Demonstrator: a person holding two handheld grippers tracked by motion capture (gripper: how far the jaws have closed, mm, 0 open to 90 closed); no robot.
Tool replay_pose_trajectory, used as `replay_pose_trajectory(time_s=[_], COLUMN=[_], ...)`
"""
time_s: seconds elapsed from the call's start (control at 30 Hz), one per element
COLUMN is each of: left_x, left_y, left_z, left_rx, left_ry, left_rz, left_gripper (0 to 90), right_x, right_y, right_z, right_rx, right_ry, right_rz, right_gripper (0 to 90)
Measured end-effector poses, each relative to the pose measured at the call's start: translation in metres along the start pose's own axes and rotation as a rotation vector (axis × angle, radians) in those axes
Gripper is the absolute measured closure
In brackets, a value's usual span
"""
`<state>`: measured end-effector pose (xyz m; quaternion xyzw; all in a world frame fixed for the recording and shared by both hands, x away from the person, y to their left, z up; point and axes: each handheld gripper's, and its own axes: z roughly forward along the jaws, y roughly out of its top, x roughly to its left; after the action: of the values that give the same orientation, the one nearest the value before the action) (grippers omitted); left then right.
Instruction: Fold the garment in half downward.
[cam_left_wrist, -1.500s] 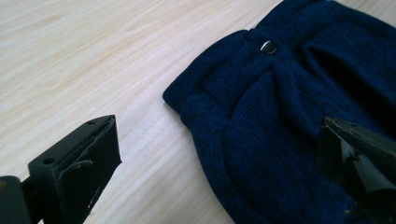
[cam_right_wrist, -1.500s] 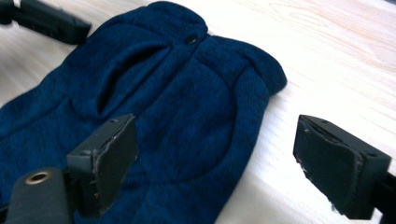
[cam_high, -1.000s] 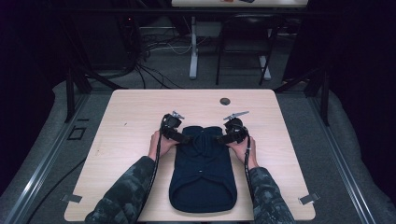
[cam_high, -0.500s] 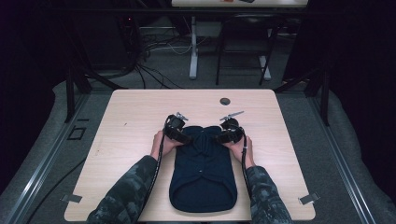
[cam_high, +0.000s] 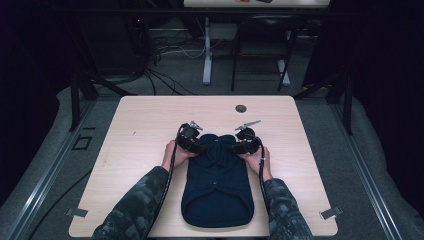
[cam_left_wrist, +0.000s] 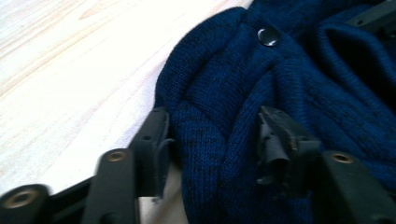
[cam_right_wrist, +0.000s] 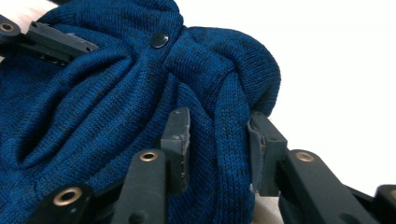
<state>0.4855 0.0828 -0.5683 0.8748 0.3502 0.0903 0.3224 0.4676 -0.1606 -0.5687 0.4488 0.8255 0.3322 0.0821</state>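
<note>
A dark blue knit garment with a black snap button lies flat on the wooden table, its far end bunched up. My left gripper sits at that end's left corner. Its jaws have just been closing, and a thick fold of knit is pinched between the pads. My right gripper is at the right corner. Its jaws have also just been closing, and they squeeze a fold below the button. Each gripper view shows the other gripper's jaw across the cloth.
A small dark round disc lies on the table beyond the grippers. The person's camouflage sleeves flank the garment. Bare wood surrounds the garment, and table legs and cables lie on the floor behind the table.
Both pairs of jaws have closed onto the garment's far corners. The grippers have drawn slightly inward, and the far end of the knit has bunched up between them.
</note>
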Motion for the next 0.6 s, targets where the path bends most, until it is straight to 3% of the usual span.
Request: replay_pose_trajectory(time_s=[0.27,0.6], left_x=[-0.002,-0.006], left_y=[0.0,0.003], left_z=[-0.002,-0.011], left_rx=[-0.011,-0.042], left_ry=[-0.021,-0.01], left_rz=[0.009,0.028], left_gripper=[62.9,64.5], right_x=[0.002,0.006], right_y=[-0.003,-0.002], right_z=[-0.003,-0.014], right_rx=[-0.028,-0.07], right_ry=[-0.017,-0.034], right_rz=[0.012,-0.031], right_gripper=[68.4,69.2])
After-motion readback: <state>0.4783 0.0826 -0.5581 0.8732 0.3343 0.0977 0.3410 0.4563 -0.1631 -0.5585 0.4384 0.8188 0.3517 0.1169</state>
